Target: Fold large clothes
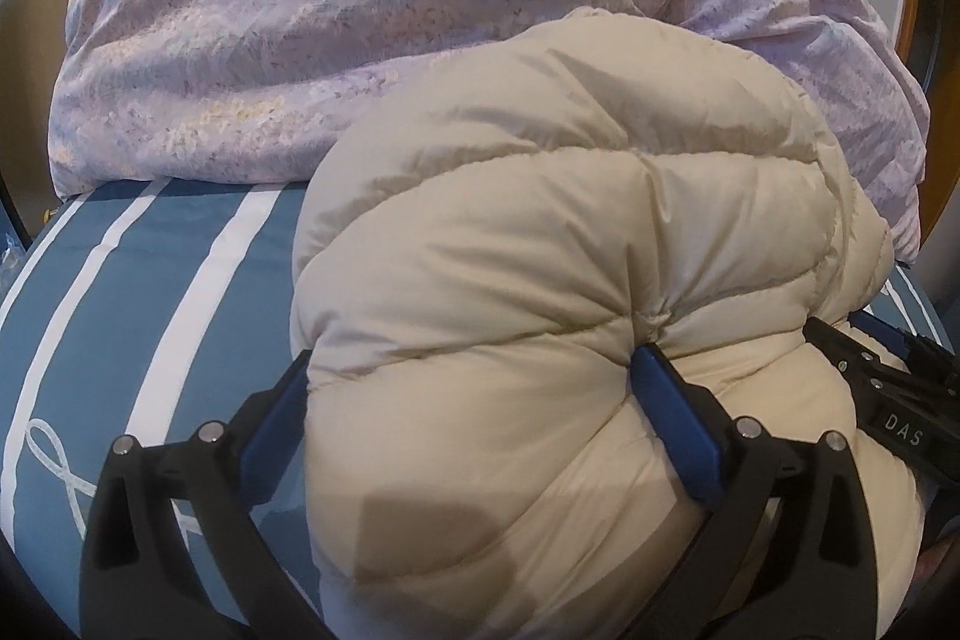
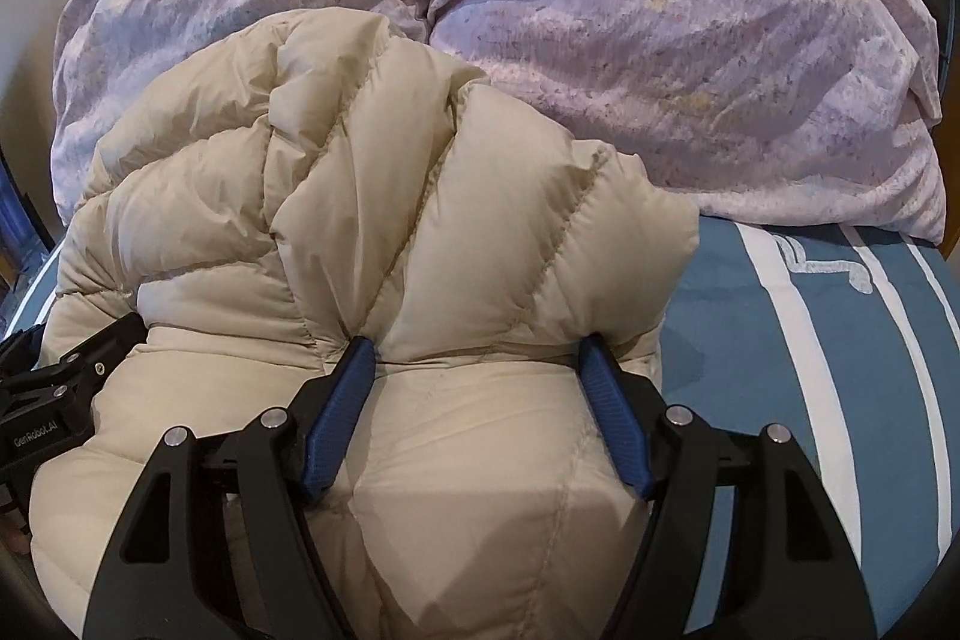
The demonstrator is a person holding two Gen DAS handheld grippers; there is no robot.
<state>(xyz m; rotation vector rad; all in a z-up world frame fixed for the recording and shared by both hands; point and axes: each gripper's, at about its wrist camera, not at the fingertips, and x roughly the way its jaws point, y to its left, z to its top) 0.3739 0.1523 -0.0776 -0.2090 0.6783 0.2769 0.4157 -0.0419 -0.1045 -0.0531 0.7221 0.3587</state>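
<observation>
Nearest in both wrist views is the jacket, a cream quilted down garment bunched into a thick doubled bundle that lies on the bed, near its front edge. The left gripper straddles the near left part of the bundle: its fingers stand at their widest, with padding bulging between them. The right-hand finger dents the fabric at a seam, while the left-hand finger sits at the edge of the bundle; no firm clamp is evident, so this side is judged released or nearly so. The right gripper works the near right part of the same bundle, and its fingers are partly apart and pressed into the padding on both sides, pinching a puffed section, so they are clamped on the jacket. Each gripper appears at the edge of the other's view, just beside it. Beyond the jacket, the blue cover with white stripes lies bare on the left and right. At the far side, a lilac patterned duvet is heaped against the wall, touching the far edge of the bundle. Judged progress: at least one fold is in place, as the garment is doubled over itself. Sleeves and hem are hidden, so further folds cannot be confirmed. Remaining: release of the right side, flattening, and any final fold.
</observation>
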